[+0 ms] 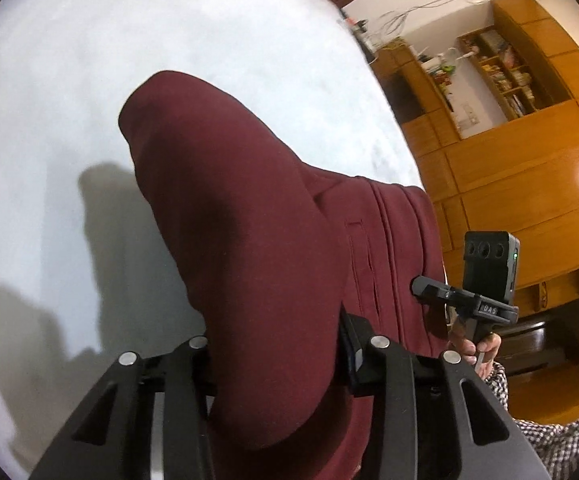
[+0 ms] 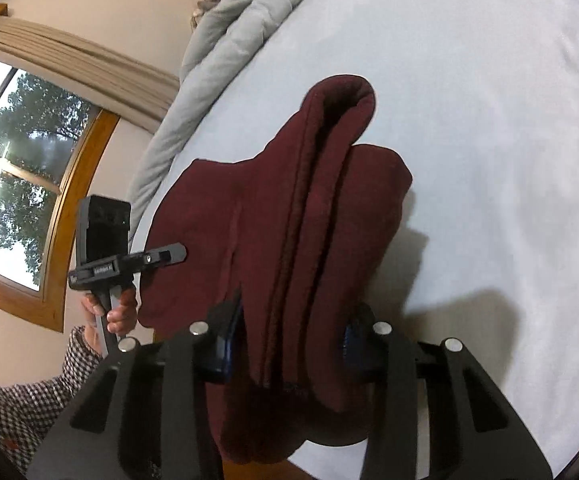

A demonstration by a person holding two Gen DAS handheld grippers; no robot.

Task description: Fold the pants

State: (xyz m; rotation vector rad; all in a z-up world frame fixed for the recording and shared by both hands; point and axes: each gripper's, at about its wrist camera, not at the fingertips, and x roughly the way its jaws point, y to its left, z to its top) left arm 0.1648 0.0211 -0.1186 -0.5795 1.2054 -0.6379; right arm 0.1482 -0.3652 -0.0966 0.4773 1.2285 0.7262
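Left tool (image 1: 277, 356) pinching maroon pants (image 1: 241, 208), right tool (image 2: 289, 350) likewise

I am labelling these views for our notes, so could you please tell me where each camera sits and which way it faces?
Left wrist: sits on the left claw, looking forward and down over the dark red pants on the white bed toward wooden cabinets; the other hand and checked sleeve show.
Right wrist: sits on the right claw, looking over the pants toward a window and grey blanket; the left hand shows.
Shared: pants, bed, each other's claw.
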